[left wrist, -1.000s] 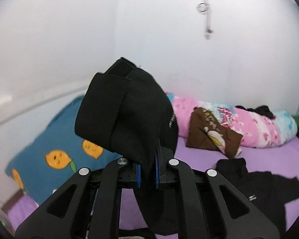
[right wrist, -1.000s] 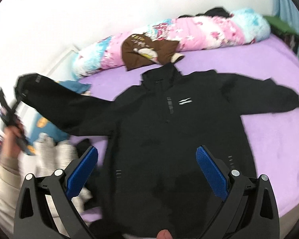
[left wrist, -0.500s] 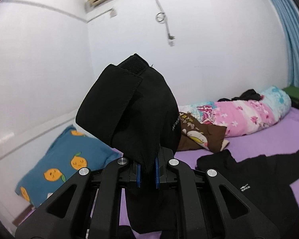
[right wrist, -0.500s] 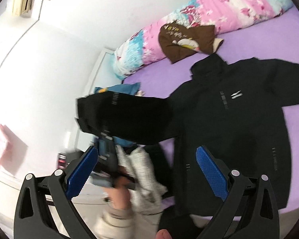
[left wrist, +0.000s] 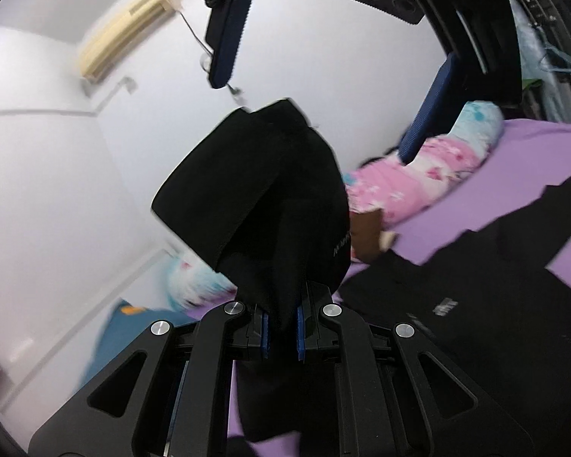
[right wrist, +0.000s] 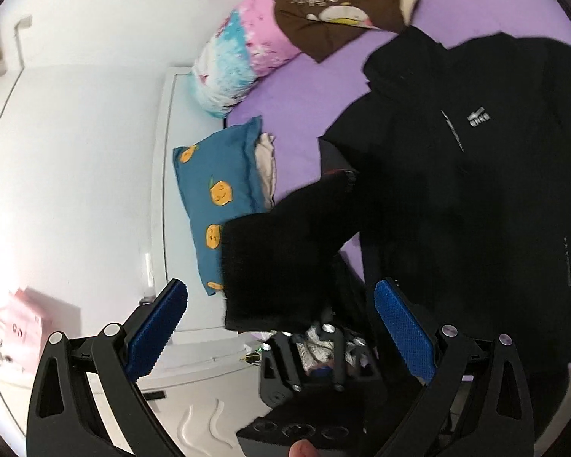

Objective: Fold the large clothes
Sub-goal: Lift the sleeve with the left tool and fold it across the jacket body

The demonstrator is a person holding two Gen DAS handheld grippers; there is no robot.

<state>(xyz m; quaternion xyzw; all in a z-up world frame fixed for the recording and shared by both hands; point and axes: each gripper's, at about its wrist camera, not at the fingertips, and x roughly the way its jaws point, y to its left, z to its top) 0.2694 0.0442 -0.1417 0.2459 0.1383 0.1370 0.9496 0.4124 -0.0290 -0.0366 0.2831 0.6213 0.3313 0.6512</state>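
Bright, even light; fisheye-bent edges, perhaps slight motion blur.

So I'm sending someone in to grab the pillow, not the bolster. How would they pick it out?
Start at the purple bed and go to its edge by the white wall. The long pink and turquoise floral bolster lies along the head; just below its end sits the pillow. It is the only flat, teal blue one, printed with orange smiling fruits.

Lemon pillow (right wrist: 224, 190); floral bolster (right wrist: 243, 61).
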